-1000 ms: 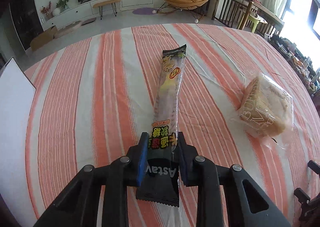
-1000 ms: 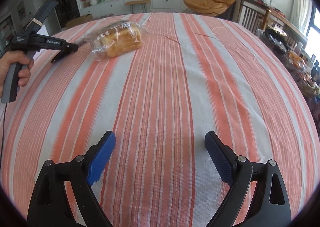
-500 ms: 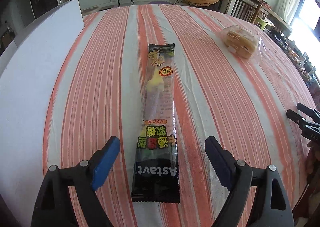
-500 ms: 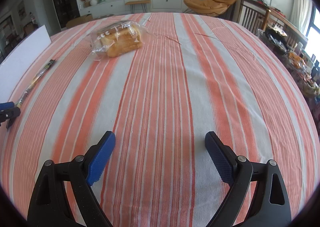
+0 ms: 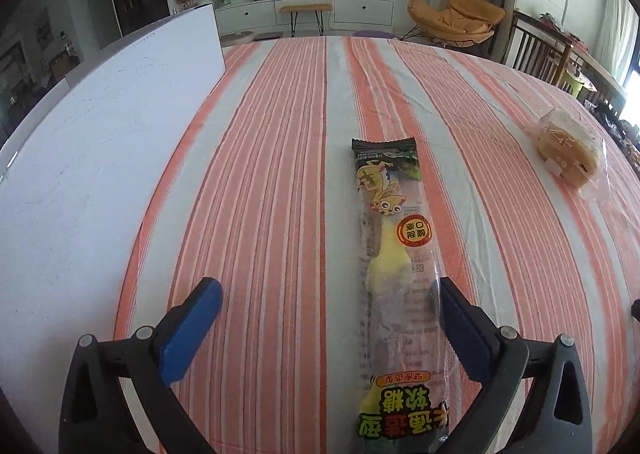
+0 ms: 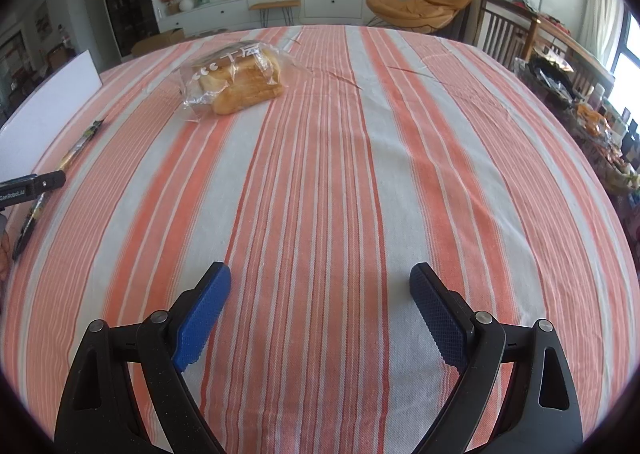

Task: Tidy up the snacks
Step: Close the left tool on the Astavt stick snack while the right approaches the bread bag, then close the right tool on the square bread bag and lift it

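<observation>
Left wrist view
Left gripper (image 5: 330, 306): jaws wide apart, clamped on nothing, low over the striped table (image 5: 272, 157).
Candy packet (image 5: 394, 254): long and flat on the cloth, lying lengthwise away from the camera, off-centre toward the right-hand blue pad (image 5: 460, 326), which appears to overlap its edge; printed end at the near table edge.
White board (image 5: 92, 157): along the left edge of the table, just beside the stripe next to the packet.
Bread bag (image 5: 568, 153): well apart, toward the far right edge.
Step in hand, as judged: packet set down by the board; bread likely next.
Doing it well: draw back along the packet's length, avoiding any sideways sweep that could drag the thin film.

Right wrist view
Right gripper (image 6: 320, 302): jaws apart, empty, hovering over bare cloth near the near edge.
Bread bag (image 6: 234, 81): toward the far left of the table, clear wrapper loose and crinkled around the soft loaf.
Candy packet (image 6: 80, 143): thin strip near the left edge beside the white board (image 6: 48, 109); tip of the left gripper (image 6: 44, 182) over it.
Doing it well: approach the bread level, straddle loaf rather than loose film, close gently to avoid crushing, then lay it parallel beside the packet.
</observation>
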A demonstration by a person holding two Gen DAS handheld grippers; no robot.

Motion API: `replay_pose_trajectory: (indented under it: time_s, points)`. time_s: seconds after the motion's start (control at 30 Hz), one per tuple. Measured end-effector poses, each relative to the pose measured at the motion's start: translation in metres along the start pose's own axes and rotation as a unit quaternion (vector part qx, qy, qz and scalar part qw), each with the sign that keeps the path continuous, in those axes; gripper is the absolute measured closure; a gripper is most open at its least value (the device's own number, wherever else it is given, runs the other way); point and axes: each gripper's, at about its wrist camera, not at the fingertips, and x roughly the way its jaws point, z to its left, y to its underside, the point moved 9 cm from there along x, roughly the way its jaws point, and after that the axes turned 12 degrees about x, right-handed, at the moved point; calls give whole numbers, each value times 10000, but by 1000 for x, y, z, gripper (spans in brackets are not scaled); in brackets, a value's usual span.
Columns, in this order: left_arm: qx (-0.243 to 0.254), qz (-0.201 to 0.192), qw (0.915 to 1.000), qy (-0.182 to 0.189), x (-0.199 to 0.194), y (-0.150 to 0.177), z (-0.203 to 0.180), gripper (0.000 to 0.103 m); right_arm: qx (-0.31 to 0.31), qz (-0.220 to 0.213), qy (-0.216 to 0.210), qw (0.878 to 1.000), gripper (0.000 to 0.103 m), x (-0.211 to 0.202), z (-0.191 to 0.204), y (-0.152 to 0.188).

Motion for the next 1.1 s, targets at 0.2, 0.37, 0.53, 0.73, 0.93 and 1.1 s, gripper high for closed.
replay_pose_trajectory:
  time_s: [0.2, 0.37, 0.53, 0.73, 0.93, 1.1]
  points:
    - [-6, -4, 10000, 49, 2, -1, 0, 0, -16, 4, 17, 10000, 9, 0, 0, 0]
    - [-13, -8, 10000, 54, 0, 3, 1, 0, -381, 349, -144, 9986, 9, 4, 8, -3]
    - [-13, -8, 10000, 53, 0, 3, 1, 0, -902, -461, -863, 9911, 11, -29, 45, -82]
    - [-15, -9, 10000, 54, 0, 3, 1, 0, -2543, 290, -894, 9625, 10, 16, 116, -128]
    - [-15, -10, 10000, 57, 0, 4, 1, 0, -2464, 774, -572, 9644, 10, 92, 127, -129]
    - [-14, -10, 10000, 55, 0, 4, 1, 0, -1146, 658, -914, 9870, 11, 107, 119, -141]
